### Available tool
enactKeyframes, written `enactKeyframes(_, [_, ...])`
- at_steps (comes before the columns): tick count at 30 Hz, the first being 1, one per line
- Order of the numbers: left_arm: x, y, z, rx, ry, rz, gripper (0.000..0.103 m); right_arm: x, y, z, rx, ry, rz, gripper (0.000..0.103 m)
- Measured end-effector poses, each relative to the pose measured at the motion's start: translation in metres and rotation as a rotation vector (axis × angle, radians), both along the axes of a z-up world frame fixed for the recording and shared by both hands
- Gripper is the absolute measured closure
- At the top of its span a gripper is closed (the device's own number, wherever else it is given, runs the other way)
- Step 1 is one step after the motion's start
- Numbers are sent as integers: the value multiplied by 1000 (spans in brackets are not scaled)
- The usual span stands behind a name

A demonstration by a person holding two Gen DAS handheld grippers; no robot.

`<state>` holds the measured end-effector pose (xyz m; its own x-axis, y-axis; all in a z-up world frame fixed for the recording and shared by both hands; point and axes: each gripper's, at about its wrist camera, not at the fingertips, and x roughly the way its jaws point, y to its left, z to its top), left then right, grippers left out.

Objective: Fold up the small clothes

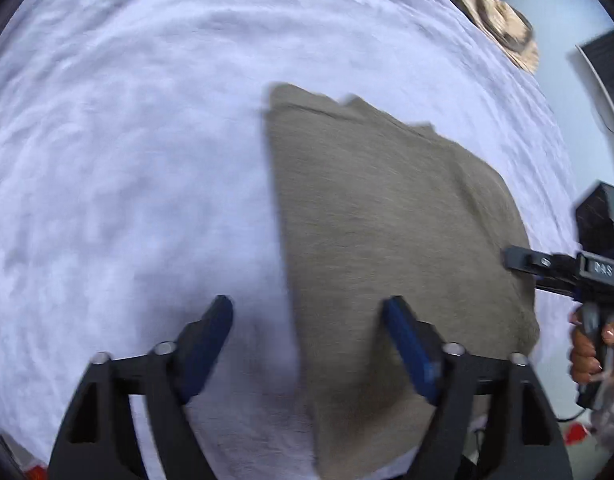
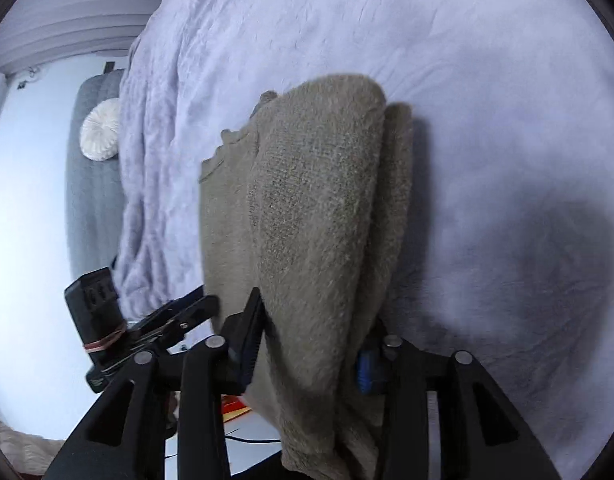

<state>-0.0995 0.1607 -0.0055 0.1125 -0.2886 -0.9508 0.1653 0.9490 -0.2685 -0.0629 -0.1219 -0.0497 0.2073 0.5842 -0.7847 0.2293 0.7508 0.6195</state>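
While the left gripper [image 1: 307, 320] gapes empty, the right gripper [image 2: 311, 328] pinches the fuzzy knit garment [image 2: 319, 208].

- The knitted garment [image 1: 387, 216] is a plain taupe, grey-brown all over, with no print; in the right wrist view its open knit [image 2: 319, 208] shows darker flecks through the weave.
- The bed cover [image 1: 127, 152] is pale lilac-white, with a soft crinkled texture and no pattern.
- The left tongs [image 1: 307, 320] have black arms, deep blue pads and silver round pins.
- The right tongs [image 2: 307, 344] are black too, with a bright blue pad [image 2: 367, 368] on one side.
- The round cushion [image 2: 101, 130] is cream with pleats radiating from its centre; it lies on a grey quilted panel [image 2: 91, 208].
- A folded cloth [image 1: 503, 28] at the bed's far edge is mottled tan and dark brown.
- A red band [image 2: 103, 340] circles the black block on the other tool.
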Motion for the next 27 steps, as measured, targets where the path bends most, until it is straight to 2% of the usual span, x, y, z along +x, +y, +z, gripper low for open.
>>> enactKeyframes(2, [-2,16,2,32,-8,30,21,1,-7,15,-187,-14,-3,51])
enactKeyframes(3, [-2,21,0,35,-3,43,21,-1,-9,22,-238,-18,-12,51])
enactKeyframes(4, [-2,24,0,37,-1,61,21,-4,-17,26,-258,-23,-27,52])
enactKeyframes(5, [-3,27,3,34,-2,72,21,-7,-20,32,-259,-30,-46,57])
enactKeyframes(6, [-6,32,5,32,-5,72,21,-10,-20,39,-252,-38,-58,63])
enactKeyframes(7, [-7,32,8,33,-13,68,21,-13,-17,44,-250,-48,-59,76])
enactKeyframes(8, [-11,30,13,31,-24,55,21,-16,-12,51,-253,-65,-51,83])
enactKeyframes(10, [-18,22,23,22,-42,19,21,-32,9,60,-250,-99,-19,90])
enactKeyframes(13, [-27,-14,27,-9,-48,-55,22,-51,35,68,-241,-111,50,92])
enactKeyframes(14, [-34,-22,26,-27,-42,-83,27,-60,38,66,-249,-107,74,92])
enactKeyframes(15, [-39,-26,25,-42,-35,-101,42,-65,45,63,-272,-100,98,92])
enactKeyframes(16, [-44,-33,21,-51,-20,-122,50,-71,45,61,-300,-91,112,92])
enactKeyframes(20, [-59,-45,2,2,8,-142,51,-80,44,41,-415,-51,124,92])
enactKeyframes(25, [-56,-41,-3,-9,27,-112,50,-78,30,18,-438,-1,78,94])
enactKeyframes(27, [-56,-40,-2,-10,31,-111,50,-79,26,14,-411,10,57,94])
